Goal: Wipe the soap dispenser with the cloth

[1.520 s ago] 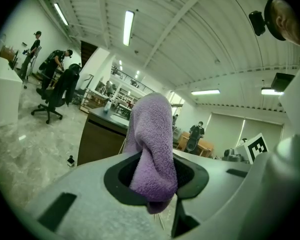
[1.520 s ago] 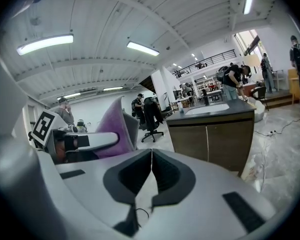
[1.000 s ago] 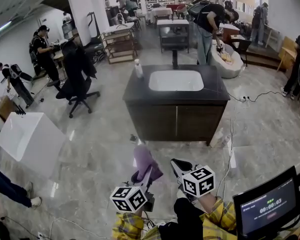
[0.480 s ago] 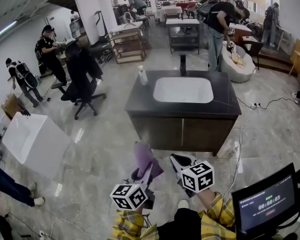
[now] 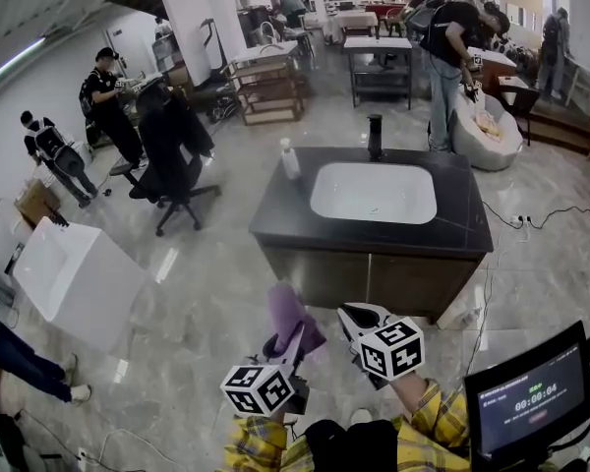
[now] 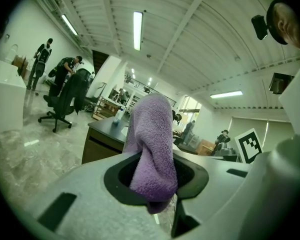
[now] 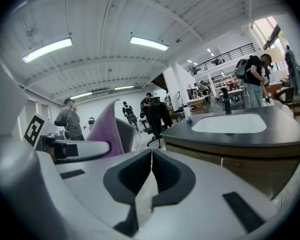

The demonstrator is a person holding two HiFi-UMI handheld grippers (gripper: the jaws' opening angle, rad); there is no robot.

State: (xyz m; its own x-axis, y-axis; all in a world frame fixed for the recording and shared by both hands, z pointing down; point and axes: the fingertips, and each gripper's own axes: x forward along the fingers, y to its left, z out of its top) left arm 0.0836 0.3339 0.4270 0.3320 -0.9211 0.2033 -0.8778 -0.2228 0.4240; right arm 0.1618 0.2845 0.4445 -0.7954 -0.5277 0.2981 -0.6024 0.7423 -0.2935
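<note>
Cloth [image 6: 150,134] is sitting clamped in the left claw [image 6: 152,184], ready for the soap dispenser [image 5: 290,159] on the counter [image 5: 275,214] ahead, while the right claw [image 7: 151,169] is hovering clenched, empty.

Cloth [image 6: 151,144]: purple all over, plain terry nap.
Left gripper [image 6: 151,176], right gripper [image 7: 151,165]: pale grey shells, black pads.
Left cube [image 5: 259,389], right cube [image 5: 390,350]: white faces with black square markers.
Sleeves [image 5: 428,426]: yellow plaid, dark lines.
Counter [image 5: 275,209]: black top.
Cabinet [image 5: 324,273]: dark brown.
Sink [image 5: 374,193]: white.
Dispenser [image 5: 290,158]: whitish.
Tap [image 5: 375,136]: black.
Floor [image 5: 197,293]: grey, marbled, glossy.
Chair [image 5: 172,146]: black.
Screen [image 5: 531,396]: black, pale digits.
</note>
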